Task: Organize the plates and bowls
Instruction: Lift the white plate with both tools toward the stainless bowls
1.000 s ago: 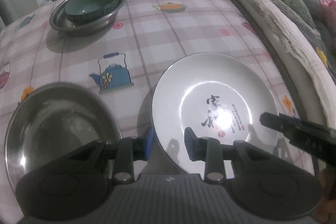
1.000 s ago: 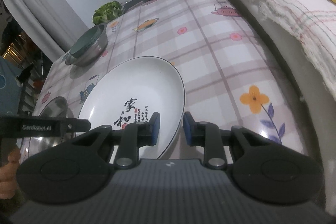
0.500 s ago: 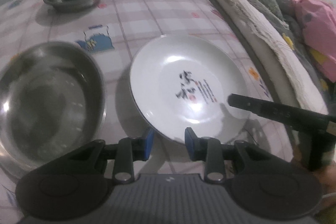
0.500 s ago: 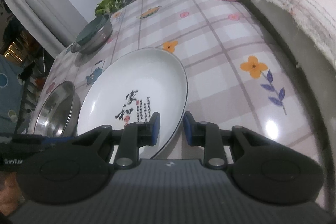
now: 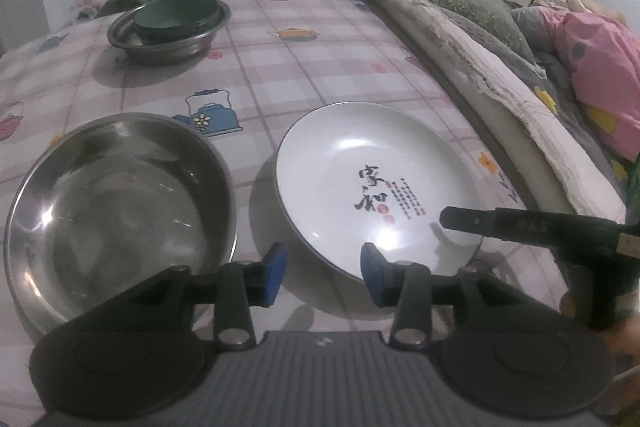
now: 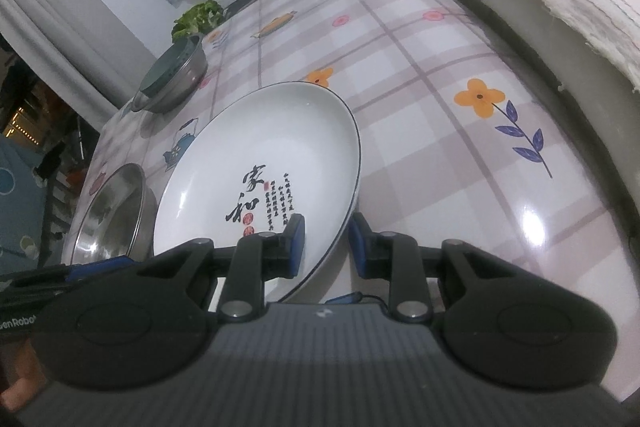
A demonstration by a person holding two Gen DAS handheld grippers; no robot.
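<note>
Left wrist view: the left claw [image 5: 322, 273] hangs above the desk [image 5: 320, 67] with its jaws opening and nothing between them; its blue pads stand just before the near rim of the white plate [image 5: 376, 187], free of it. The plate lies toward the near right of the desk, beside the empty steel basin [image 5: 116, 203] on its left, the two rims near but apart. Far left, a green bowl [image 5: 178, 17] sits nested inside a second steel basin [image 5: 168, 43], well apart from the plate. One finger of the right claw [image 5: 472, 221] reaches in from the right over the plate's near right rim. Right wrist view: the right claw [image 6: 325, 247] is clenched on the plate's rim, one pad over the inner face and one outside; that edge appears raised off the checked cloth, though whether the far edge rests on the desk cannot be told. Risks, as a judgement: the hold takes only a narrow bite of a glazed, sloping rim, so the plate may pivot or slip out if lifted quickly. Its free edge may knock the neighbouring basin if carried leftward at low height. The left claw, widening close to the rim, may nudge the plate and loosen the other's hold.
</note>
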